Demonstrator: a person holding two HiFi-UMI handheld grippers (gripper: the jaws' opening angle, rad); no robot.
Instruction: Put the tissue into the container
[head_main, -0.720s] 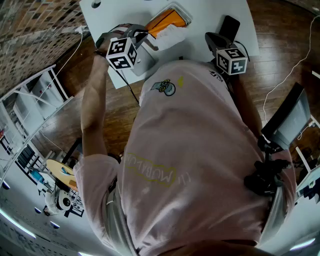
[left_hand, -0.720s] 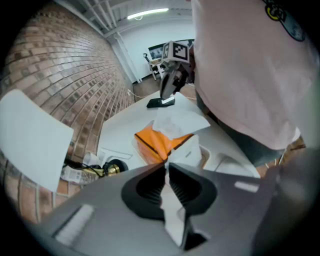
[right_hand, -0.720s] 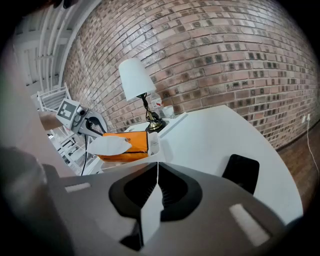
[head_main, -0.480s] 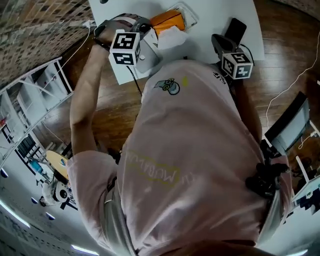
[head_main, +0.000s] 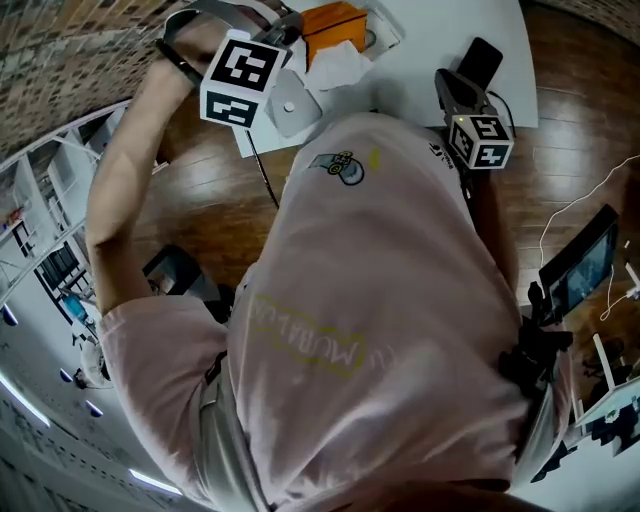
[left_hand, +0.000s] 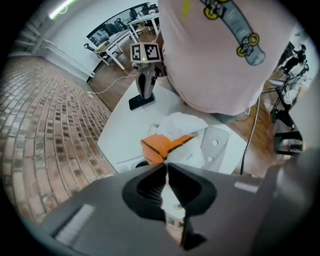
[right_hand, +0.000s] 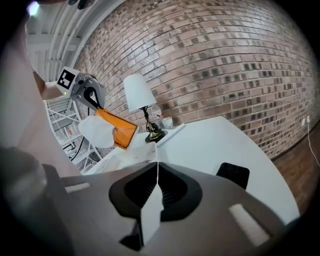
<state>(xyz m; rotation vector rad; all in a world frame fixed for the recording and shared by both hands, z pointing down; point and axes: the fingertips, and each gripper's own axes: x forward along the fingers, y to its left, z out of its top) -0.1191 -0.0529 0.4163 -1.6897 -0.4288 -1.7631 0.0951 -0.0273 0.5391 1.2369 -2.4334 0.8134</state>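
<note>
An orange tissue box sits at the table's near left, inside a clear container, and a crumpled white tissue sticks out of it. In the left gripper view the orange tissue box and the tissue lie just beyond my left gripper, whose jaws are shut with nothing seen between them. My left gripper hangs above the box. My right gripper is shut and empty, held low over the white table; it shows the tissue at left.
A black phone lies on the table near my right gripper. A white lamp stands by the brick wall. A white flat piece with holes lies beside the box. The person's pink shirt fills the head view.
My left gripper has risen and swung left, its marker cube now larger in the head view. The right gripper has barely moved. The box and tissue stay put.
</note>
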